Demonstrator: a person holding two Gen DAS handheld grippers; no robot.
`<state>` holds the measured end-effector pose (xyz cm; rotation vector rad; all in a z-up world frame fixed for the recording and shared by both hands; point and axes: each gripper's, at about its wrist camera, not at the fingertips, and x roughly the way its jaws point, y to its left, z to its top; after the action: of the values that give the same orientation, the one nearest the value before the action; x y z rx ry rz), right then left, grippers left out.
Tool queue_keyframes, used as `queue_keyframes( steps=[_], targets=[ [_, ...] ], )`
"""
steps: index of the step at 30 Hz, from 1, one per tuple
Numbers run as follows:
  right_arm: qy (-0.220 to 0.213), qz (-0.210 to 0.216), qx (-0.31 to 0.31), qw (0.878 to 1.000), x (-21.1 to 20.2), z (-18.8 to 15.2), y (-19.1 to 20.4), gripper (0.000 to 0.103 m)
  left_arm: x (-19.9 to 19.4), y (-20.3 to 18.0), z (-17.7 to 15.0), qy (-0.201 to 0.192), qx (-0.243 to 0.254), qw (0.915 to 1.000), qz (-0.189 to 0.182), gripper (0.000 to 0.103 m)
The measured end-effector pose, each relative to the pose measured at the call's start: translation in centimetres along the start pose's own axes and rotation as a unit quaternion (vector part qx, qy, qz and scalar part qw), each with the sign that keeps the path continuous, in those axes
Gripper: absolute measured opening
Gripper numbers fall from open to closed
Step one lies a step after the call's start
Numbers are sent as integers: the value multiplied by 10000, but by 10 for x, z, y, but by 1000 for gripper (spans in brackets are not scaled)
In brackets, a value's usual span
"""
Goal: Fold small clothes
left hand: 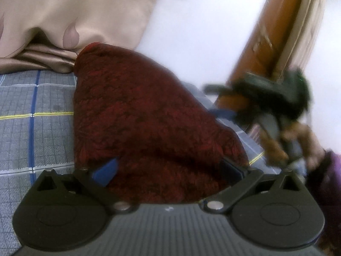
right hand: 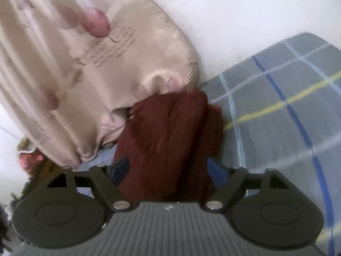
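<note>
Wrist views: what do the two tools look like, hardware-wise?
Both match. The left tool and right tool each have a grey ribbed centre plate, two black round housings either side, black linkage arms with silver pivot pins, and blue pads on the fingertips. No cables or sleeves show; the small white mark on each plate is unreadable.

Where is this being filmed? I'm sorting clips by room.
Most likely a bedroom. A dark red knitted garment lies on a grey checked bedsheet, a beige satin pillow rests against the white wall, and a brown wooden door stands beyond.
</note>
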<state>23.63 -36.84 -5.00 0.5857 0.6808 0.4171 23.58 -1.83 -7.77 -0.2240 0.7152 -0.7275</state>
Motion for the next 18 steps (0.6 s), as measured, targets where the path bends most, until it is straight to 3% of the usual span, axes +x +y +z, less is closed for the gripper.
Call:
queue_keyframes(
  steps=[2,5,8,11,13,14,17,18],
  targets=[
    [21,-354,-3,9994,22,15,-3,86,-1,0,-1,-10,17,10000,-4,102],
    [174,-376,261,9988,54,29,-12,80,-3,3,-2,-55,-11,10000,-34,103],
    [482,13,534,9974,88,33,-14,27,-5,7,-4,-109,-77,9999,73,103],
    [373,459,488,9971,106,34,-3,24,-5,14,-7,-142,-205,9997,58,103],
    [-40,997,625,9930,100,38,-1,23,-6,16,-6,-185,-293,9994,-57,103],
    [-144,1067,653,9920,99,39,-4,23,-7,15,-5,-195,-275,9994,-106,103],
    [-33,450,552,9975,106,22,-31,22,-5,8,-5,-129,-74,9998,-102,103],
    [4,490,656,9966,108,16,-42,20,-4,7,-6,-111,-13,9999,-81,103]
  ],
)
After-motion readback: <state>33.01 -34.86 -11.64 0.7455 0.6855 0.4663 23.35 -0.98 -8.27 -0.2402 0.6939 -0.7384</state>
